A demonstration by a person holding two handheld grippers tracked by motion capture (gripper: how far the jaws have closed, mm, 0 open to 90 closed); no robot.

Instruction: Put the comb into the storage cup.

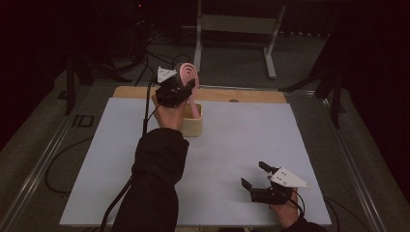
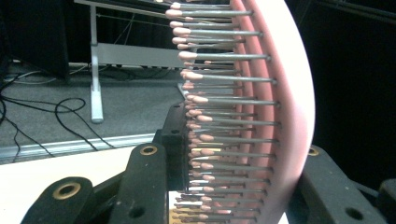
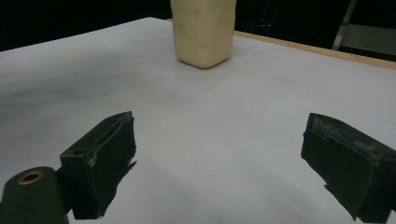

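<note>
Your left gripper (image 1: 186, 87) is clamped on the pink hairbrush (image 1: 187, 73), with the brush head sticking up above the jaws and the handle running down past them into the wooden box (image 1: 193, 126). In the left gripper view the brush's curved pink pad (image 2: 292, 107) sits between your 2 black jaws, its grey bristles (image 2: 224, 121) with pink tips pointing away from the pad toward the other jaw. The box stands directly below this gripper, close against your left hand (image 1: 170, 116), on the white sheet of the bench (image 1: 232, 145).

Your right gripper (image 1: 255, 175) has its jaws spread wide with nothing between them. It sits low over the bench, well apart from the box, which lies ahead of it and off toward your left gripper's side. In the right gripper view the 2 jaw pads (image 3: 107, 154) frame bare white sheet, and the pale box (image 3: 203, 32) stands far beyond them, near the bench's wooden edge (image 3: 317, 49).
</note>
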